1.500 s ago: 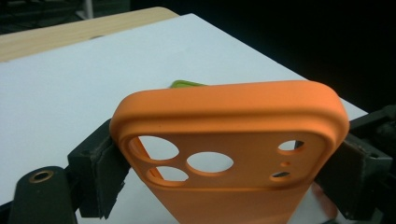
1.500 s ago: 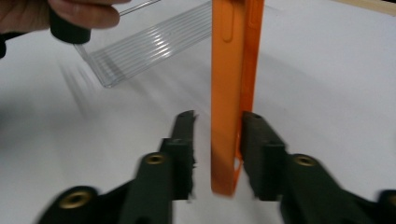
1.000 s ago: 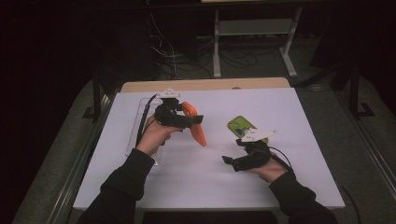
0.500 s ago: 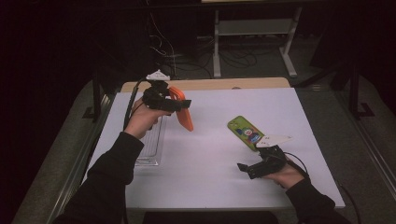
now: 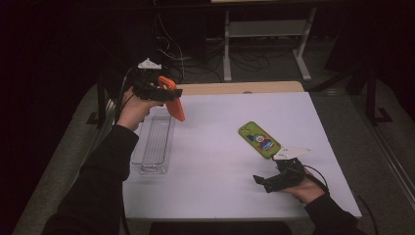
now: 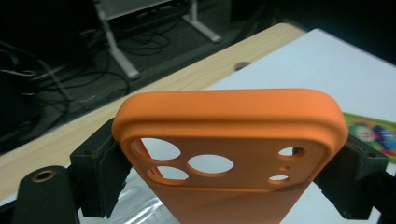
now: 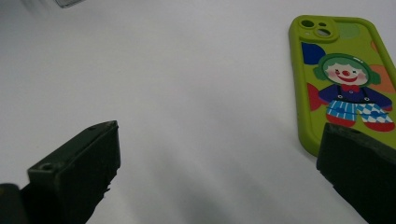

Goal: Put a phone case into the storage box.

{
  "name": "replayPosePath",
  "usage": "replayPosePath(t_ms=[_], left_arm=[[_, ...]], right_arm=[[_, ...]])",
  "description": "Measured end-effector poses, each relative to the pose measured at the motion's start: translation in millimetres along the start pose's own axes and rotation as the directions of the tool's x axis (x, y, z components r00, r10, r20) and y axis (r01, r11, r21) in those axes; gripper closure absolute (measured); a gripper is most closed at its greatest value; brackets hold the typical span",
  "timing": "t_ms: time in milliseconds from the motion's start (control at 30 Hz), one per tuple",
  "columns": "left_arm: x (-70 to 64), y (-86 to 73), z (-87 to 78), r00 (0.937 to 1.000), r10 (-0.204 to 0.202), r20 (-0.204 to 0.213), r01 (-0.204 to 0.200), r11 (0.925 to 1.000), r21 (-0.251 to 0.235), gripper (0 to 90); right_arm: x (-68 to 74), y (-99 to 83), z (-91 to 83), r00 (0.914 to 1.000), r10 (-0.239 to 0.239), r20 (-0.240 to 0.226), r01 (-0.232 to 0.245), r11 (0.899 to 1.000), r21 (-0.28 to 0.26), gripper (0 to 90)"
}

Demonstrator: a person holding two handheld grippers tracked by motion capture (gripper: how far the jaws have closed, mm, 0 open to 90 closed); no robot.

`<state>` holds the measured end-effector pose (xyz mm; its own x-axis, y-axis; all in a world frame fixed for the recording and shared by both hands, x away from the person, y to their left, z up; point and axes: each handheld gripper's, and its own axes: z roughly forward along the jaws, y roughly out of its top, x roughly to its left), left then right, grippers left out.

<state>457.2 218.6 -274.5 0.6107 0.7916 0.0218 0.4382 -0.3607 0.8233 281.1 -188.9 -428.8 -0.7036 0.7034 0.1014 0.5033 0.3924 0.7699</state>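
My left gripper (image 5: 164, 93) is shut on an orange phone case (image 5: 172, 99), held in the air above the far end of a clear plastic tray (image 5: 152, 142). In the left gripper view the orange phone case (image 6: 229, 140) sits clamped between both jaws, camera cutouts facing me. A green phone case (image 5: 259, 139) with a clown picture lies flat on the white table (image 5: 215, 181). My right gripper (image 5: 268, 180) rests open on the table just near of it. The right gripper view has the green phone case (image 7: 343, 79) to the right, beside the right jaw.
A wooden strip (image 5: 235, 88) runs along the table's far edge. Behind it stand a metal frame (image 5: 266, 39) and tangled cables (image 5: 176, 49) on the dark floor. The tray lies along the table's left side.
My left gripper has lifted the orange case up and toward the far left, above the tray. My right gripper has drawn back toward the near edge, away from the green case.
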Motion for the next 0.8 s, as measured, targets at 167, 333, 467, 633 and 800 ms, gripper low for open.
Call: replayPosePath(t_ms=[167, 333, 467, 633, 800], left_arm=[[15.2, 0.1, -1.4, 0.9981, -0.018, -0.058, 0.019, 0.9997, 0.013, 14.3], [26.8, -3.5, 2.2, 0.9940, -0.037, -0.103, 0.040, 0.9989, 0.025, 14.3], [38.2, -8.1, 11.4, 0.9853, -0.061, -0.160, 0.071, 0.9959, 0.056, 14.3], [44.8, -11.5, 20.0, 0.9757, -0.074, -0.206, 0.093, 0.9924, 0.081, 14.3], [47.9, -17.8, 34.4, 0.9661, -0.094, -0.240, 0.122, 0.9873, 0.102, 14.2]], right_arm=[[-0.7, 1.2, 1.2, 1.0000, 0.007, 0.003, -0.007, 1.000, 0.000, 0.0], [-0.1, 3.4, 4.1, 1.0000, 0.003, 0.003, -0.003, 1.000, 0.005, 0.0], [-0.9, 3.1, 5.4, 1.0000, -0.003, 0.003, 0.003, 1.000, 0.010, 0.0], [-0.8, 3.2, 5.8, 1.0000, -0.006, 0.001, 0.006, 1.000, 0.010, 0.0], [-0.8, 3.2, 5.1, 0.9999, -0.011, -0.001, 0.011, 1.000, 0.009, 0.0]])
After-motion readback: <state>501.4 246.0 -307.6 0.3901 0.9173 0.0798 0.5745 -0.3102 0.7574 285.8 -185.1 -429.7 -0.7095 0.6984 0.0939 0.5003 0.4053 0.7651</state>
